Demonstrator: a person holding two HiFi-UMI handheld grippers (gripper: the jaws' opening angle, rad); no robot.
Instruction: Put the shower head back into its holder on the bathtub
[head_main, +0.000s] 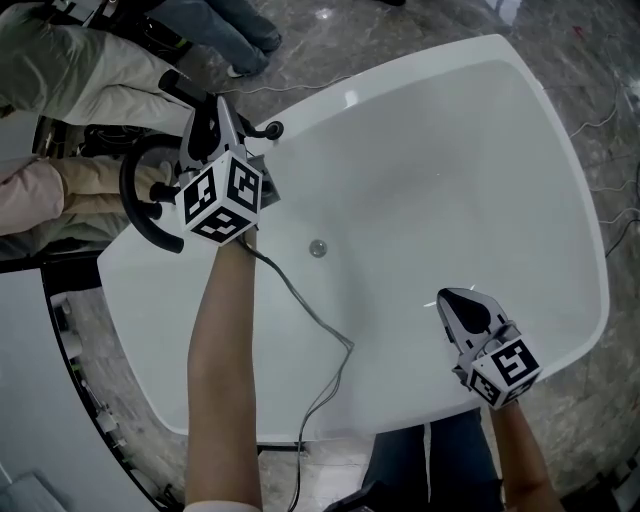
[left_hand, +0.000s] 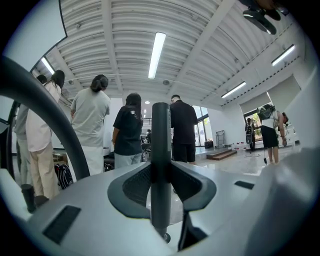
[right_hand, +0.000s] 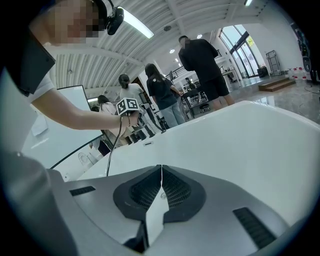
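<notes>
Left tool (left_hand: 161, 176), shower head (left_hand: 161, 130), onlookers (left_hand: 129, 127) beyond

No words, numbers or brand names can be read. The marker cubes (head_main: 222, 203) (head_main: 505, 370) carry only black-and-white square codes. A white print on a black T-shirt (left_hand: 129, 127) is too small to read.

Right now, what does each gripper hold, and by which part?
Left gripper: the shower head, by its slim dark shaft. Right gripper: nothing, jaws shut.

The slim dark grey shower head (left_hand: 161, 150) stands upright at the far left rim of the big white bathtub (head_main: 450, 170), its thin grey hose (head_main: 300, 298) lying inside
</notes>
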